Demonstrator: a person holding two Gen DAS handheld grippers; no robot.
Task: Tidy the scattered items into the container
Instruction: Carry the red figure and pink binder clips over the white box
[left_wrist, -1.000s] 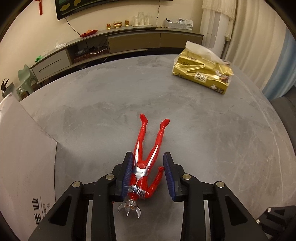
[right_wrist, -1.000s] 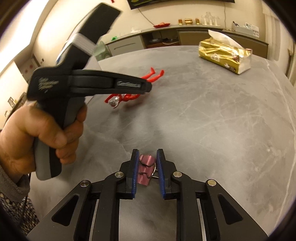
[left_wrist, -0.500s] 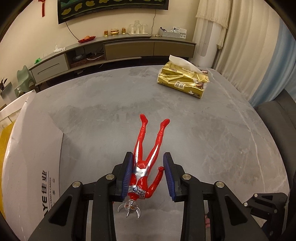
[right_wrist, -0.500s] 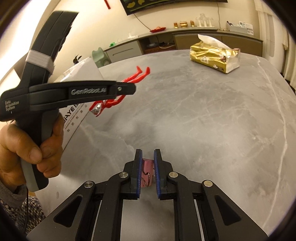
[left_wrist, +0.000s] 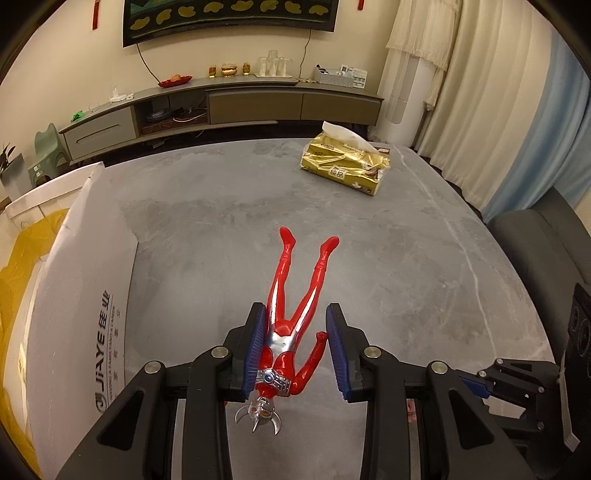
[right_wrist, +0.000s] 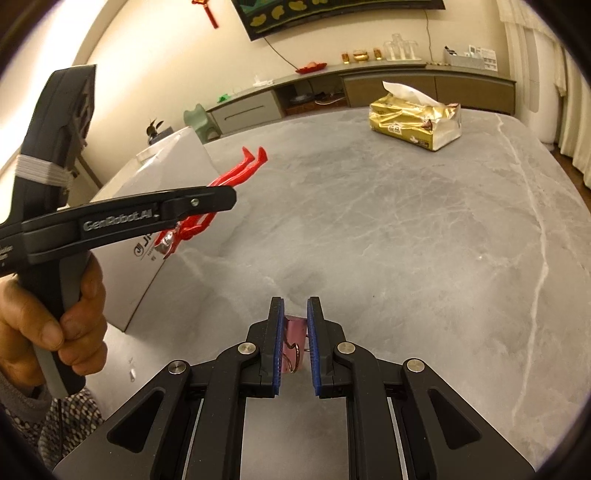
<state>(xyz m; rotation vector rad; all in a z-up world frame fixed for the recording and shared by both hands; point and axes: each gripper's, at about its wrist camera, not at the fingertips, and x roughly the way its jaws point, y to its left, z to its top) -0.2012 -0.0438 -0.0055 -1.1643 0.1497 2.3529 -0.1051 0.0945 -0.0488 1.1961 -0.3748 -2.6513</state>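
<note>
Carrying well meant both grips firm: left gripper (left_wrist: 295, 347) clamped the toy figure (left_wrist: 291, 314), right gripper (right_wrist: 295, 332) the pink binder clip (right_wrist: 293, 341), toward the white box (left_wrist: 74, 295).

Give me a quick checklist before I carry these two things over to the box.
1. Left gripper holds the red toy figure: ok, lifted off the table.
2. Right gripper clamps the pink binder clip: ok, pads on both sides.
3. White cardboard box within view: ok, at the table's left edge.
4. Box open on top: ok, flap up, something yellow inside.
5. Room inside for both items: cannot tell.
6. Tissue pack clear of the path: ok, far side of the table.
</note>
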